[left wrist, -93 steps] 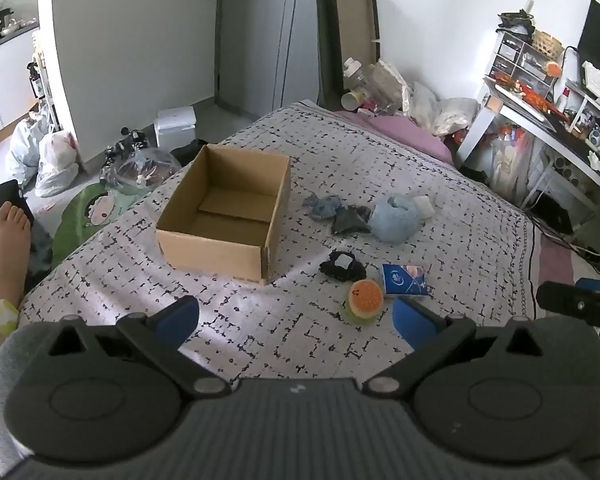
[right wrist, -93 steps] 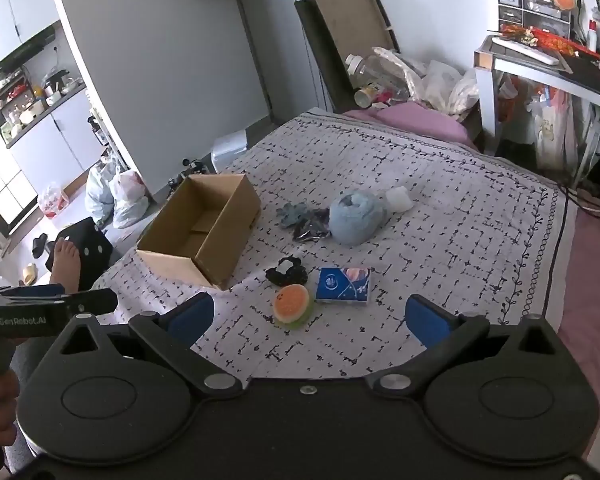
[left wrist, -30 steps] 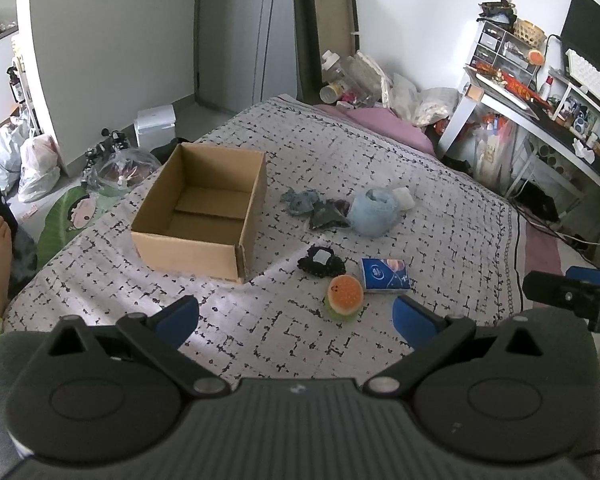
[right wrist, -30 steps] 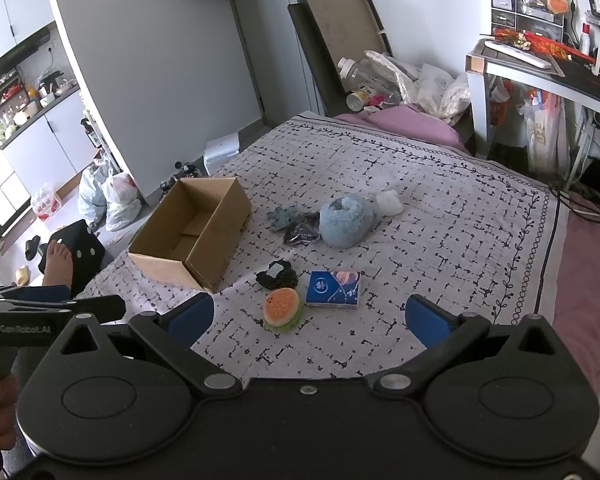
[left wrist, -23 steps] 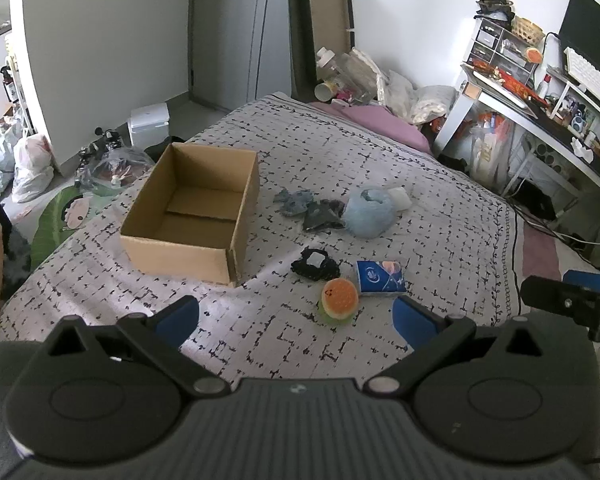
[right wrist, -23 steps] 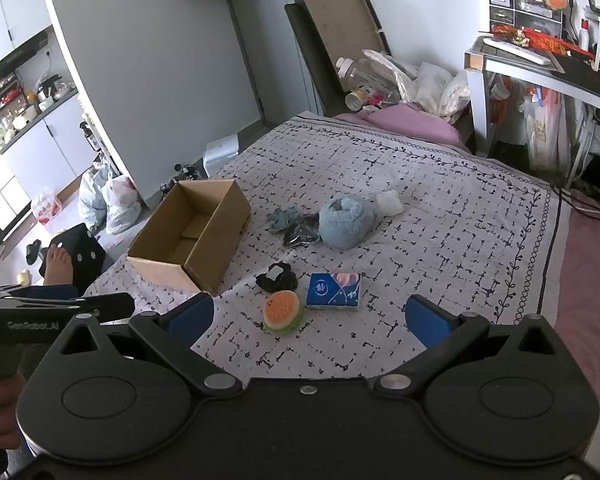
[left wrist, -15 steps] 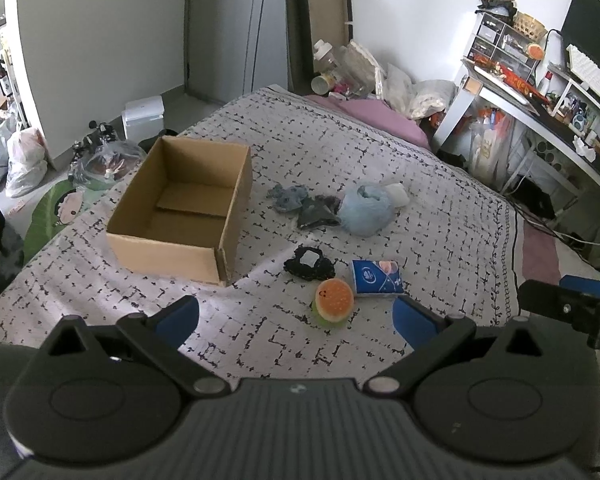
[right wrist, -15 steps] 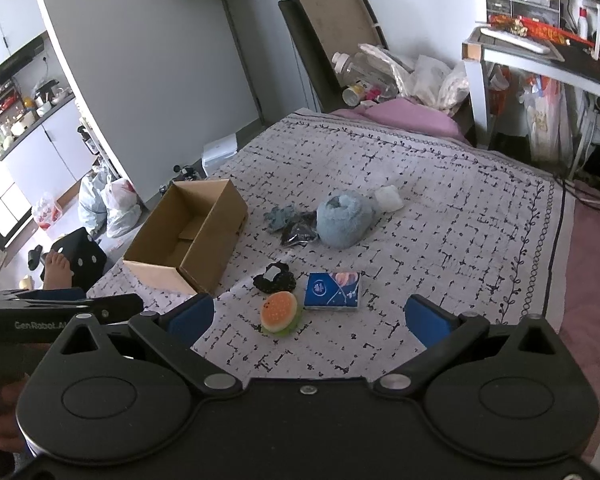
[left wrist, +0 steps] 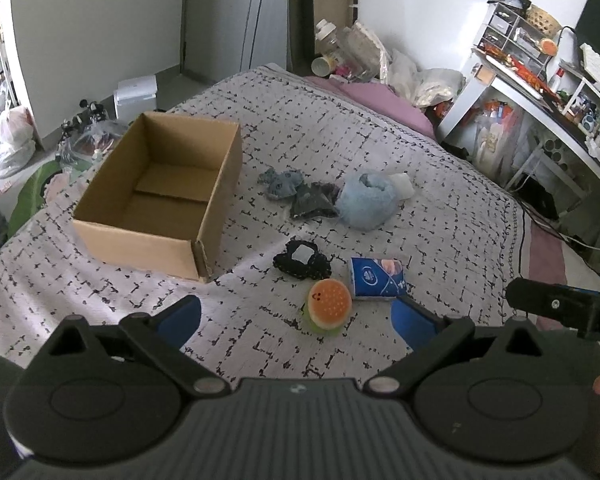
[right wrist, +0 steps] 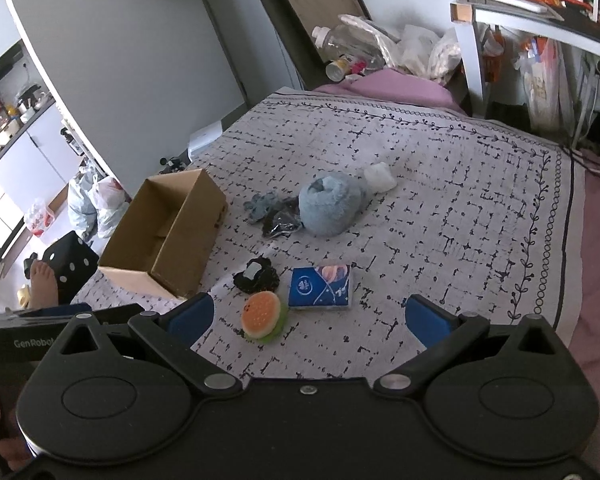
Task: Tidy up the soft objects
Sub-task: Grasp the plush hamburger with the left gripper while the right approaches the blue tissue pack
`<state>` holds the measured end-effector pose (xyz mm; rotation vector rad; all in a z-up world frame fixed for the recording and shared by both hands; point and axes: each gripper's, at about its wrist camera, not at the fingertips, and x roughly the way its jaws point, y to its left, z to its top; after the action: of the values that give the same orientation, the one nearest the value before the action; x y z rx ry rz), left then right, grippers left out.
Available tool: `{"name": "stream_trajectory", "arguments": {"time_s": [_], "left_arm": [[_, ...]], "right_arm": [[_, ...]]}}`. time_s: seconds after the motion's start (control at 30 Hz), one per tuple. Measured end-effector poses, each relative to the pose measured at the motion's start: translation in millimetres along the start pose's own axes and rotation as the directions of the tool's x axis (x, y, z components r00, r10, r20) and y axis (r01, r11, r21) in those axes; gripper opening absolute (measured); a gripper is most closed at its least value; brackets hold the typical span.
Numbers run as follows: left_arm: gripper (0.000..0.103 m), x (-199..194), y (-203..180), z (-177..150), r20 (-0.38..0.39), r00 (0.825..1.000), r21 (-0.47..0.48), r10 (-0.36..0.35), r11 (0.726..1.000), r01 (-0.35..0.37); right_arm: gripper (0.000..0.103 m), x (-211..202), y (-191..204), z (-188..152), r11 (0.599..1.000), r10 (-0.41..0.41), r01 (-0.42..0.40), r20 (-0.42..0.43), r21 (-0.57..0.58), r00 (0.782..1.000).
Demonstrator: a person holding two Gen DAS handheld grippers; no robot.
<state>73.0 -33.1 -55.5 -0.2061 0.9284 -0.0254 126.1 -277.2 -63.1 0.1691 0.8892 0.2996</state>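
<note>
An open, empty cardboard box stands on the patterned bedspread. To its right lie a burger plush, a blue tissue pack, a black soft item, a light blue plush, grey cloth pieces and a small white item. My left gripper is open and empty, above the bed just short of the burger. My right gripper is open and empty, near the burger and tissue pack.
A pink pillow and bags with bottles lie at the far end of the bed. A cluttered desk stands on the right. Bags and floor clutter sit left of the bed. A person's foot shows at lower left.
Both grippers have moved forward and lower toward the items, so the burger and tissue pack sit closer to the fingertips. Nothing on the bed has moved. Both grippers stay open.
</note>
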Motion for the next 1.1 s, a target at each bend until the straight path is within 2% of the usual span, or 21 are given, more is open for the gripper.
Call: {"name": "stream_trajectory", "arguments": {"time_s": [0.3,0.67,0.97,1.1], "left_arm": [[0.099,35,-2,4,-0.037,0.999,-0.015,-0.012,1.0,0.012],[0.085,78,-6,4,-0.107,0.994,-0.045,-0.036,0.999,0.031],[0.082,128,-3,2,-0.203,0.977,-0.117,-0.063,0.992,0.039],[0.081,145,-7,-3,-0.238,0.969,-0.112,-0.061,0.993,0.035]], "right_arm": [[0.102,23,-22,9,0.996,-0.004,0.005,-0.005,0.087,1.0],[0.084,67,-39,10,0.978,0.062,-0.041,-0.1,0.203,0.993],[0.084,107,-44,6,0.961,0.067,-0.022,-0.153,0.277,0.986],[0.084,120,-44,5,0.959,0.058,-0.011,-0.159,0.283,0.986]]}}
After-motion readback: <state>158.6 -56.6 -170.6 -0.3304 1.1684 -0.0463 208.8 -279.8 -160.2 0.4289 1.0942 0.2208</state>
